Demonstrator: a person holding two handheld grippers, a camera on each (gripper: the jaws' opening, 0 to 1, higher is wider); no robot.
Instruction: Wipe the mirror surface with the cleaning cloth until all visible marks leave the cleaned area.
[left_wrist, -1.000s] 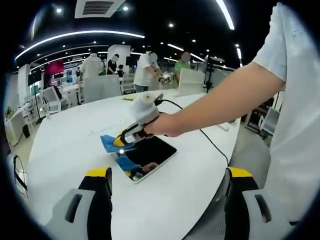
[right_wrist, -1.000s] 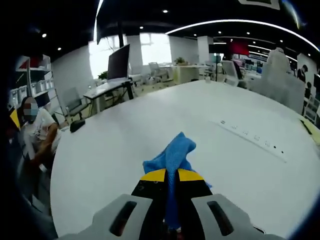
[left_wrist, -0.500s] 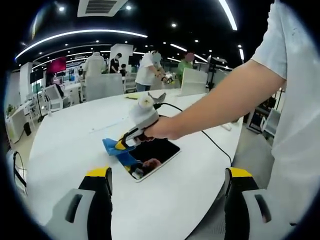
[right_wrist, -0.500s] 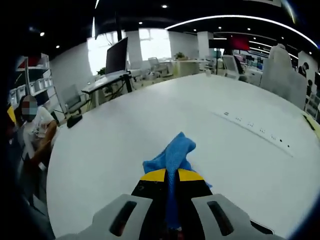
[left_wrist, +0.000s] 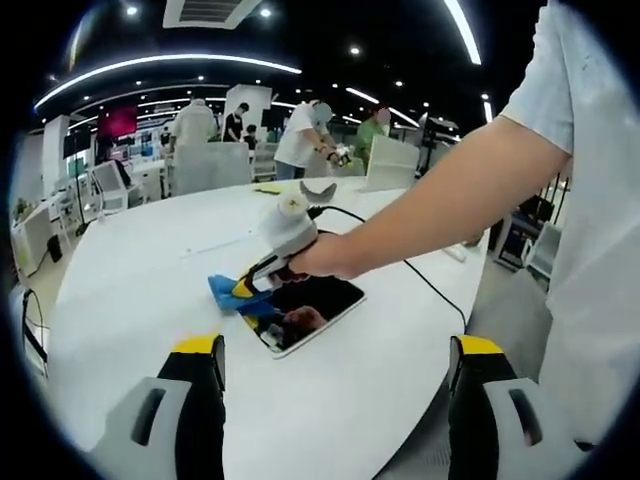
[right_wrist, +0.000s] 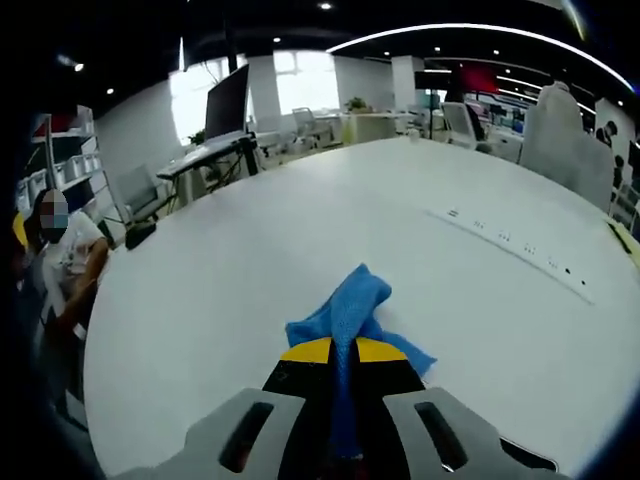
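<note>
Two views, one wiping stroke in progress. Large white round table, carrying mirror near its front edge, dark glass face up, reflecting ceiling lights. Blue cleaning cloth bunched at the mirror's far-left corner, partly on glass, partly on table. Best practice for this step, as a judgement: cloth pressed flat rather than dragged as a wad, strokes overlapping from that corner across the whole pane toward the near edge, light downward pressure so the unsecured mirror is not pushed along the table, mirror and cloth both kept within sight. Marks on the glass too small to tell; extent of cleaning therefore not judged. Right tool, seen from the left gripper view gripped in a hand, yellow-tipped jaws closed tight on the cloth, tip lowered to the mirror corner; same clamp confirmed in the right gripper view, cloth fold standing between the shut jaws. Left tool spread wide, holding nothing, held back above the table edge, well apart from the mirror.
</note>
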